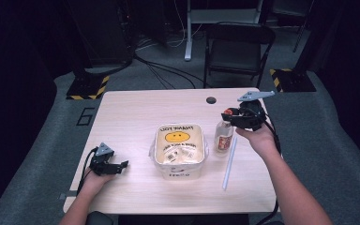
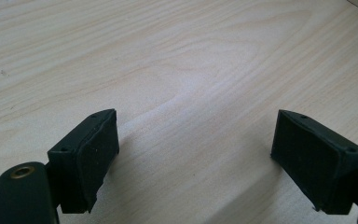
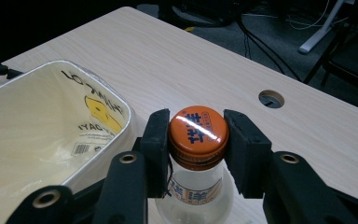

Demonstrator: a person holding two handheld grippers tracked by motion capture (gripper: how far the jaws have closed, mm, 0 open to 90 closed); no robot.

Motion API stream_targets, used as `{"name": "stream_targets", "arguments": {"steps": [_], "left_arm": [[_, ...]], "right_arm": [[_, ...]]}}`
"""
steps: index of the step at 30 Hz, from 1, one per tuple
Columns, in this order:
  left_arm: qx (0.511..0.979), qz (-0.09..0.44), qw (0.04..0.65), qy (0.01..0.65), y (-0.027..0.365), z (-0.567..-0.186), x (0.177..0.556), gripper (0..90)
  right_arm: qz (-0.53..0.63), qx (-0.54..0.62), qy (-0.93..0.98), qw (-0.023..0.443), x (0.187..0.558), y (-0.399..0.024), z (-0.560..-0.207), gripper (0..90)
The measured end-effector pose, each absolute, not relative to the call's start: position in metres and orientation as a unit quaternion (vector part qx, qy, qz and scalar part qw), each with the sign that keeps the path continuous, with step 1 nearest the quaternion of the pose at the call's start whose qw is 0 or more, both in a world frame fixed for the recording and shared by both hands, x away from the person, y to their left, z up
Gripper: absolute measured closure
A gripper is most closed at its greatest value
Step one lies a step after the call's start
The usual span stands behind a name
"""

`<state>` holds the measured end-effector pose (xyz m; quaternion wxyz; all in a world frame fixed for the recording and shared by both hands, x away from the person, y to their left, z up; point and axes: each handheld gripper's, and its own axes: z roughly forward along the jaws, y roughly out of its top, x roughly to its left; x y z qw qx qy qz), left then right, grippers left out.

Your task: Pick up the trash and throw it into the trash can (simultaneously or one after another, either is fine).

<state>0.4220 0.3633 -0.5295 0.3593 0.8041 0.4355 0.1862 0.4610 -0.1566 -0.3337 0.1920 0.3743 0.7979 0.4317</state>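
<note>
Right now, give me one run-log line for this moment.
right gripper: shut on bottle cap | bottle: upright beside bag | left gripper: open, over bare table | straw: lying flat

one bottle (image 1: 224, 137), one bag (image 1: 179, 150), one white straw (image 1: 229, 163), one table (image 1: 136, 112) and two grippers.

The high view looks forward and down over the whole table (image 1: 136, 105). Both gripper views sit close above its top; the right one shares the bottle (image 3: 198, 140) with it.
</note>
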Motion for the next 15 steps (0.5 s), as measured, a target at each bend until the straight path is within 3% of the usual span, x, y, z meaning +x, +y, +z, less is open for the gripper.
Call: {"name": "stream_targets", "arguments": {"steps": [15], "left_arm": [[0.804,0.186,0.359,0.435,0.363,-0.529,0.422,14.6]], "right_arm": [[0.433,0.362,0.802,0.197,0.453,-0.154,-0.311,61.9]]}}
